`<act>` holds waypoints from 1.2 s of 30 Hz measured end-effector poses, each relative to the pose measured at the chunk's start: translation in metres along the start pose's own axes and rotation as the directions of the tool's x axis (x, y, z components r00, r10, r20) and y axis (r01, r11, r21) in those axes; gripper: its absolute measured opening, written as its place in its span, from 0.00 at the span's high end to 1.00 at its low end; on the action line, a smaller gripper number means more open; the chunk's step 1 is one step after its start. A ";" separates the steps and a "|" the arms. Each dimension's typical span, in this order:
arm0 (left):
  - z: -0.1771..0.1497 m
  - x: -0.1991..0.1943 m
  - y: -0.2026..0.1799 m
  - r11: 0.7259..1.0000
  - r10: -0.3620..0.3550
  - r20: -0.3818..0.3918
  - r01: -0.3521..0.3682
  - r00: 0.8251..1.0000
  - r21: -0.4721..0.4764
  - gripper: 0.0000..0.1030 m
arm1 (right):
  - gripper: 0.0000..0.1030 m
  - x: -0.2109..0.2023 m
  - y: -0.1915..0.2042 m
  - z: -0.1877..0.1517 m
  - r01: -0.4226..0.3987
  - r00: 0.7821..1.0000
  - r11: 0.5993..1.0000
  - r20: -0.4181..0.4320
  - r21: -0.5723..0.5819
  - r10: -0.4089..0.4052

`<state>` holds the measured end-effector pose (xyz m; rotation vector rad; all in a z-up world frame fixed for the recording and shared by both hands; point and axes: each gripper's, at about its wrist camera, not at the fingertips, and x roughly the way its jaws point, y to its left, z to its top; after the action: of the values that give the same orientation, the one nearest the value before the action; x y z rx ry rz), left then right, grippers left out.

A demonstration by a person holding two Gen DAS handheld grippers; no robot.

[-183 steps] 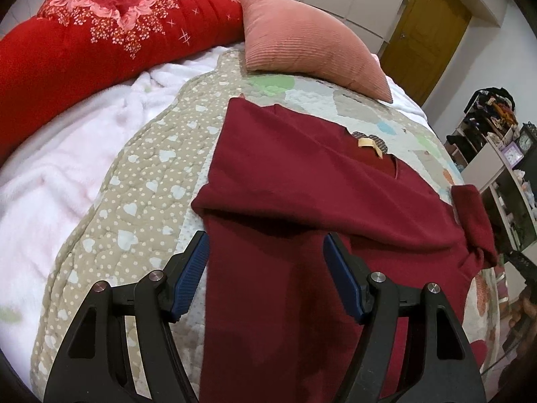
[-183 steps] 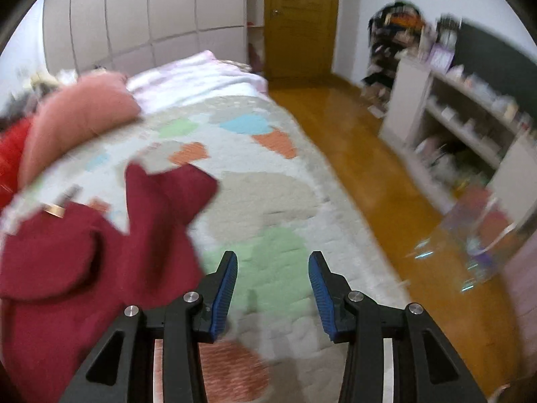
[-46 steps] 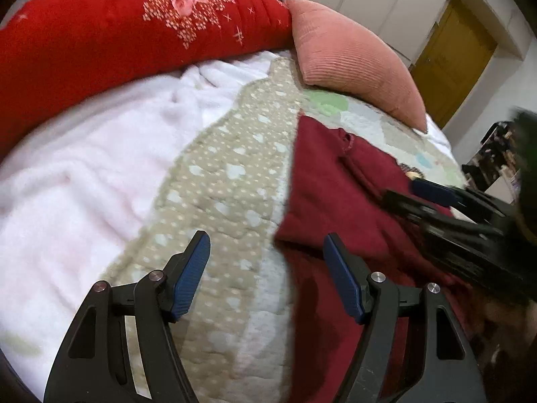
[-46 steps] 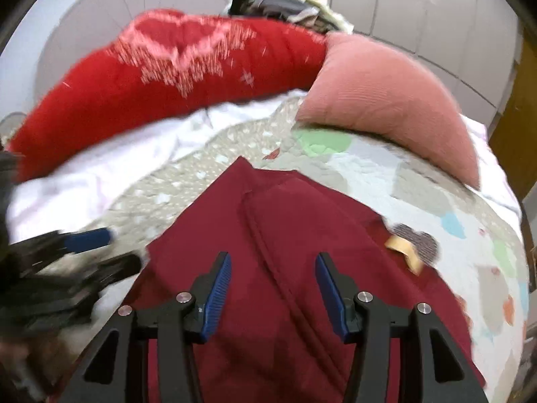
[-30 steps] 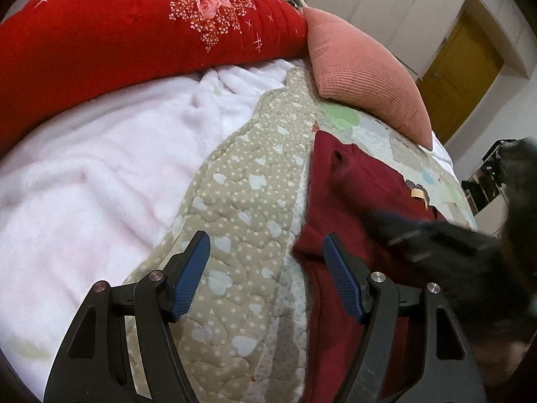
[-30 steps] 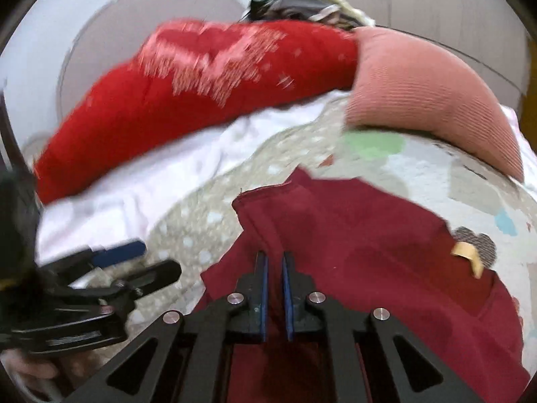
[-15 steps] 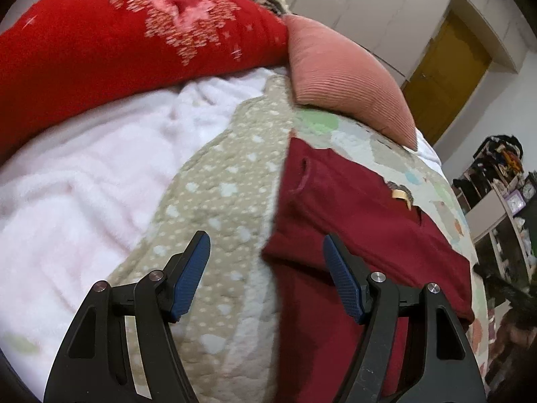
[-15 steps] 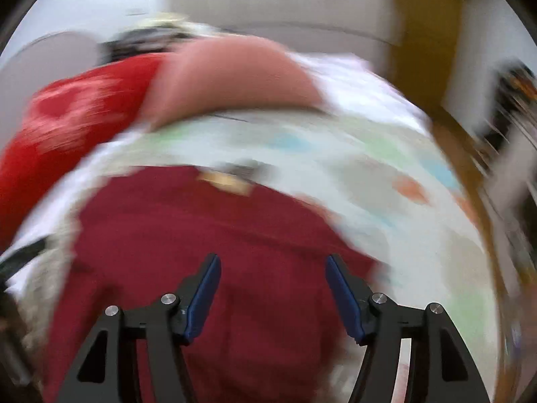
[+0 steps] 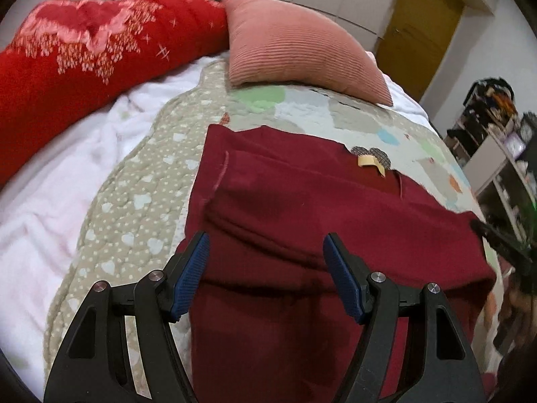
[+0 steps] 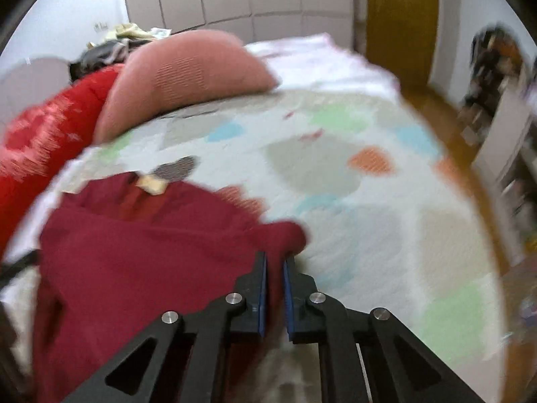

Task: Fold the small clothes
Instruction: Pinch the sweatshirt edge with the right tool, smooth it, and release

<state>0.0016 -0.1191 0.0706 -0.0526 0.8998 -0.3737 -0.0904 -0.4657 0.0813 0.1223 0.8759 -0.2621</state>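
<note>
A dark red garment point(image 9: 302, 221) lies flat on the quilt, its left sleeve folded across the body and a tan neck label point(image 9: 369, 163) at its far edge. My left gripper point(image 9: 268, 275) is open and empty, hovering over the garment's near left part. In the right wrist view my right gripper point(image 10: 274, 268) is shut on the right edge of the dark red garment point(image 10: 134, 255), with cloth pinched between the blue pads. The right gripper also shows as a dark shape at the right edge of the left wrist view point(image 9: 503, 245).
The garment lies on a patchwork quilt point(image 10: 352, 184) over a white fleece blanket point(image 9: 50, 184). A red duvet point(image 9: 84, 47) and a pink cushion point(image 9: 295, 50) lie at the head of the bed. Shelves point(image 9: 503, 154) and a wooden floor point(image 10: 436, 107) lie to the right.
My right gripper folded the left sleeve across the body, let go, swung to the garment's right edge and has shut on it. My left gripper drifted right over the garment, still open.
</note>
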 end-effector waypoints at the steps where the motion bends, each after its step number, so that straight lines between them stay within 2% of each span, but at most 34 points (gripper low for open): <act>1: -0.003 -0.003 0.000 1.000 0.009 -0.002 -0.009 1.000 0.010 0.32 | 0.93 0.004 -0.004 -0.001 0.009 1.000 1.000 -0.007 0.007 -0.009; 4: -0.012 -0.013 0.010 1.000 0.027 -0.014 -0.027 1.000 0.001 0.32 | 0.93 0.023 -0.009 -0.014 -0.013 0.997 1.000 -0.077 0.029 0.015; 7: -0.024 -0.029 0.028 0.999 0.030 -0.025 -0.031 0.999 -0.022 0.32 | 0.93 0.008 -0.019 -0.021 -0.047 0.998 0.994 -0.046 0.096 0.052; 8: -0.028 -0.033 0.032 0.999 0.035 -0.030 -0.035 0.999 -0.023 0.32 | 0.89 -0.002 -0.027 -0.022 -0.079 0.996 0.986 -0.039 0.144 0.086; 10: -0.038 -0.042 0.043 0.999 0.044 -0.039 -0.045 0.998 -0.024 0.32 | 0.72 -0.021 -0.034 -0.030 -0.124 0.991 0.972 -0.022 0.201 0.131; 11: -0.044 -0.047 0.048 0.998 0.051 -0.045 -0.053 0.998 -0.028 0.32 | 0.51 -0.031 -0.036 -0.037 -0.160 0.986 0.961 -0.004 0.225 0.165; 12: -0.049 -0.050 0.052 0.998 0.056 -0.050 -0.058 0.997 -0.034 0.32 | 0.41 -0.039 -0.034 -0.044 -0.206 0.978 0.951 0.006 0.232 0.210; 14: -0.060 -0.057 0.062 0.996 0.065 -0.065 -0.069 0.996 -0.055 0.32 | 0.41 -0.049 -0.023 -0.059 -0.274 0.959 0.940 -0.015 0.201 0.283; 18: -0.074 -0.065 0.068 0.994 0.064 -0.076 -0.070 0.995 -0.081 0.32 | 0.41 -0.061 0.000 -0.087 -0.312 0.948 0.945 -0.035 0.100 0.317; 19: -0.076 -0.066 0.067 0.994 0.062 -0.081 -0.068 0.995 -0.082 0.32 | 0.41 -0.057 0.007 -0.089 -0.295 0.954 0.953 -0.042 0.072 0.298; 23: -0.077 -0.068 0.059 0.994 0.046 -0.080 -0.053 0.996 -0.094 0.32 | 0.42 -0.033 0.020 -0.085 -0.110 0.994 0.994 -0.003 -0.024 0.110; 24: -0.076 -0.068 0.057 0.994 0.040 -0.079 -0.048 0.996 -0.095 0.32 | 0.53 -0.026 0.018 -0.081 -0.078 0.997 0.997 0.012 -0.007 0.078; 27: -0.076 -0.069 0.052 0.995 0.044 -0.082 -0.051 0.996 -0.083 0.32 | 0.69 -0.014 0.000 -0.072 -0.098 0.995 0.991 0.023 0.089 0.097; 29: -0.077 -0.067 0.052 0.995 0.057 -0.091 -0.064 0.994 -0.076 0.32 | 0.75 -0.025 -0.003 -0.065 -0.046 0.996 0.997 0.080 0.063 0.041; 30: -0.078 -0.065 0.052 0.995 0.058 -0.097 -0.066 0.994 -0.079 0.32 | 0.76 -0.034 -0.004 -0.062 -0.011 0.993 0.999 0.118 0.044 0.006; 32: -0.082 -0.062 0.053 0.994 0.051 -0.113 -0.061 0.992 -0.088 0.32 | 0.78 -0.045 -0.007 -0.057 0.038 0.987 0.999 0.154 0.020 -0.040; 34: -0.086 -0.060 0.053 0.994 0.043 -0.123 -0.054 0.991 -0.091 0.32 | 0.78 -0.051 -0.009 -0.056 0.122 0.976 0.993 0.182 -0.010 -0.118; 35: -0.088 -0.060 0.052 0.994 0.043 -0.128 -0.054 0.991 -0.090 0.32 | 0.78 -0.053 -0.013 -0.057 0.129 0.974 0.992 0.186 -0.006 -0.126; 36: -0.089 -0.060 0.051 0.995 0.043 -0.133 -0.055 0.990 -0.087 0.32 | 0.78 -0.050 -0.019 -0.059 0.075 0.982 0.997 0.172 0.014 -0.076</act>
<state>-0.0863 -0.0412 0.0498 -0.0896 1.0454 -0.2928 -0.1698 -0.4624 0.0828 0.0718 0.7081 -0.3418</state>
